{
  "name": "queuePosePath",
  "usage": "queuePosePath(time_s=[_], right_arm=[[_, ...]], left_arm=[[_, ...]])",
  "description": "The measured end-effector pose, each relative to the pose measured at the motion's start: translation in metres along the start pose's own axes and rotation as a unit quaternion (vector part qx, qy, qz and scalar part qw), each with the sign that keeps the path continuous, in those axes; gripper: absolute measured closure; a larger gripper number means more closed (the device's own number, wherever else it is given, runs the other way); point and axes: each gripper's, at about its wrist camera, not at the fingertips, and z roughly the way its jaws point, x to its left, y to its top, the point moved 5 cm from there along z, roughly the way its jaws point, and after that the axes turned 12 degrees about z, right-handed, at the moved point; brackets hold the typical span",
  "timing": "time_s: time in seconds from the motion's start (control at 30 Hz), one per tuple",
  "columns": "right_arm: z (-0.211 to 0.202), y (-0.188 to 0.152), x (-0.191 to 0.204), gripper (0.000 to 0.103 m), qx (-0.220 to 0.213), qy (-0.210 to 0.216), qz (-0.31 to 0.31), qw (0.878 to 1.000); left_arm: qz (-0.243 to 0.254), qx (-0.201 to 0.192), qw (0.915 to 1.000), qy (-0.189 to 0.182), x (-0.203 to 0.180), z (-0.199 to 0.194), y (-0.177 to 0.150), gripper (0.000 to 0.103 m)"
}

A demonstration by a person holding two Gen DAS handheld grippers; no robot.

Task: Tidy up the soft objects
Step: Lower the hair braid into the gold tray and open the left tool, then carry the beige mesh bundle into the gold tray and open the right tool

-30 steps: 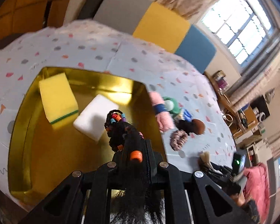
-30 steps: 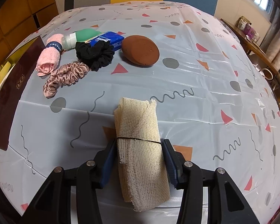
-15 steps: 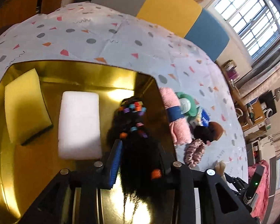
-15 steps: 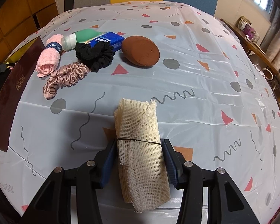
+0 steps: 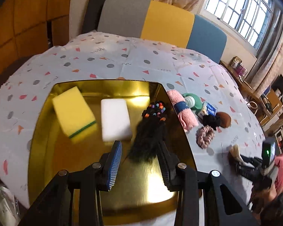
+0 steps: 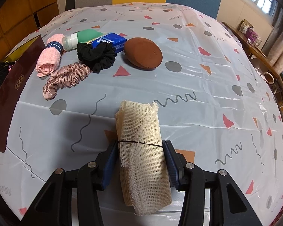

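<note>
Over the gold tray (image 5: 47, 150) the left tongs (image 5: 139, 156) are spreading, jaws apart, and the black hairpiece with coloured beads (image 5: 151, 130) lies between them in the tray, its fuzzy end brushing the right-hand pad while the blue left pad stands clear of it. Beside it in the tray sit a white sponge (image 5: 116, 119) and, further left, a yellow sponge (image 5: 72, 111) with a green underside. Just past the tray's right wall, on the patterned counter (image 5: 122, 64), a rolled pink towel (image 5: 183, 111) with a blue band lies next to a green bottle (image 5: 193, 100), a blue tissue pack (image 5: 208, 110), a black scrunchie (image 5: 211, 121), a brown round pad (image 5: 224, 119) and a pink satin scrunchie (image 5: 205, 136). On the other side, the right tongs (image 6: 140, 160) are closing in around a cream mesh cloth roll (image 6: 143, 146) tied with a thin black band; the roll lies on the counter between the pads, which sit right at its sides, though a firm squeeze cannot be told. The same cluster of soft things lies well up the counter from it, to the left.
</note>
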Motion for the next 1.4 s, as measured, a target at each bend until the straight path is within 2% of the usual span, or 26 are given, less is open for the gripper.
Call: queuePosePath(time_s=[0.27,0.53,0.8,1.13,1.3,1.4], right_arm=[[-0.002,-0.002,0.003,0.059,-0.005,-0.006,-0.003,1.0],[-0.003,-0.001,0.003,0.061,-0.001,-0.011,0.019,1.0],[-0.01,0.0,0.013,0.061,0.007,0.021,0.054,0.998],[-0.053,0.018,0.071,0.061,-0.036,0.08,0.027,0.996],[-0.088,0.032,0.119,0.061,-0.067,0.133,0.001,0.989],[-0.112,0.039,0.161,0.061,-0.084,0.176,-0.029,0.98]], left_arm=[[0.012,-0.029,0.9994,0.017,-0.005,-0.038,-0.023,0.065],[0.029,-0.047,0.9979,0.034,-0.006,-0.056,-0.032,0.065],[0.026,-0.049,0.9977,0.039,0.003,-0.061,-0.041,0.065],[0.005,-0.044,0.9982,0.04,0.017,-0.06,-0.05,0.065],[-0.005,-0.041,0.9982,0.043,0.026,-0.059,-0.054,0.065],[-0.016,-0.042,0.9979,0.048,0.034,-0.058,-0.056,0.065]])
